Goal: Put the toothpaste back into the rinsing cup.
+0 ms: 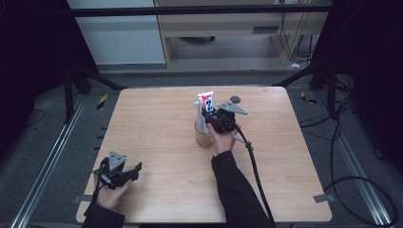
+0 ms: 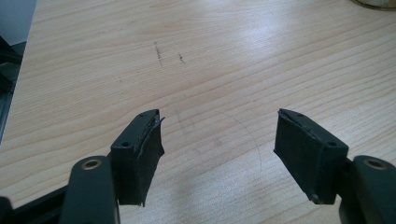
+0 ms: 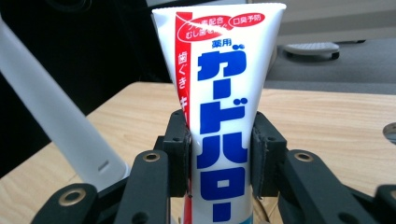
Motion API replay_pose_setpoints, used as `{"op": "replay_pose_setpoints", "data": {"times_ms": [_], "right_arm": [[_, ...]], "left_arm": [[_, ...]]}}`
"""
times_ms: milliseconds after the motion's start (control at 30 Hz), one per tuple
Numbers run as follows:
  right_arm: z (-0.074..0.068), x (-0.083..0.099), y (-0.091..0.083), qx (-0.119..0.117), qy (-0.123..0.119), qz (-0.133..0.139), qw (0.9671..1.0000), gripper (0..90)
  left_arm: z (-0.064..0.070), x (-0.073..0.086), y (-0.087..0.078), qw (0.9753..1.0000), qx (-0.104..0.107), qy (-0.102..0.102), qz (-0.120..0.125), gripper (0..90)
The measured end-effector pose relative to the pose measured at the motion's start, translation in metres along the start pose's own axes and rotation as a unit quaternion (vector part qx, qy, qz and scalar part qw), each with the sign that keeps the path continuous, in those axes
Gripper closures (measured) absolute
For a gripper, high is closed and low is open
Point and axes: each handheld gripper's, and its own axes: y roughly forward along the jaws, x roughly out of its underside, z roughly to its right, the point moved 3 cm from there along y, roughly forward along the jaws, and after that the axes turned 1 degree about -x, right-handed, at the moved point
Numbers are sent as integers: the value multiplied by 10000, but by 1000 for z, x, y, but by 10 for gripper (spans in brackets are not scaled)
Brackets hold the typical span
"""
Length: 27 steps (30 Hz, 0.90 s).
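A white toothpaste tube (image 1: 206,99) with blue and red print stands upright, crimped end up, and my right gripper (image 1: 208,115) is shut on its middle. In the right gripper view the tube (image 3: 219,93) is pinched between both black pads, with the right gripper (image 3: 220,154) squarely around it. Its lower end is over or inside a clear glass cup (image 1: 203,137); I cannot tell how deep. A white toothbrush handle (image 3: 51,126) leans out of the cup to the tube's left. My left gripper (image 1: 135,170) rests open near the front left, and nothing lies between the left gripper (image 2: 217,140) jaws.
A small dark round disc (image 1: 235,99) lies on the wooden table (image 1: 157,123) just behind the right gripper. The cup's rim (image 2: 373,3) shows at the far top right of the left gripper view. Black frame bars and cables surround the table.
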Motion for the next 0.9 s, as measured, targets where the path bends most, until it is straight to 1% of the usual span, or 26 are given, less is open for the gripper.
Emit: {"op": "replay_pose_setpoints", "data": {"times_ms": [67, 167, 233, 367, 433, 533, 600, 667, 733, 800, 833, 867, 900], "right_arm": [[0, 2, -1, -23, -64, -102, 9999, 634], [0, 3, -3, -157, -104, -245, 9995, 596], [0, 4, -5, -135, -191, -324, 9992, 598], [2, 8, -7, -144, -269, -478, 9984, 592], [3, 10, -9, -167, -248, -519, 9982, 585], [7, 14, -13, -226, -133, -571, 9980, 573], [8, 15, -15, -243, -191, -638, 9975, 564], [7, 15, -16, -207, -228, -691, 9971, 554], [5, 15, -17, -177, -284, -720, 9968, 541], [4, 15, -18, -165, -304, -741, 9967, 507], [4, 14, -19, -147, -322, -736, 9967, 514], [3, 12, -21, -137, -332, -651, 9972, 555], [3, 9, -24, -118, -331, -560, 9978, 549]], "left_arm": [[0, 0, 0, 10000, 2, -2, 3, 310], [0, 0, 0, 10000, 1, 2, -5, 310], [1, 0, 0, 10000, -2, 5, -6, 310], [1, 0, 0, 10000, -3, 13, -4, 310], [1, 0, 0, 10000, 3, 8, -15, 310], [1, 0, 0, 10000, -1, 8, -14, 310], [1, 0, 0, 10000, -4, 7, -16, 310], [1, 0, 0, 10000, -5, 10, -11, 310], [1, 0, 0, 10000, -8, 12, -4, 310], [1, 0, 0, 10000, -7, 11, -9, 310], [1, 0, 0, 10000, -6, 8, -7, 310], [1, 0, 0, 10000, -6, 8, -7, 310], [1, 0, 0, 10000, -8, 9, -7, 310]]}}
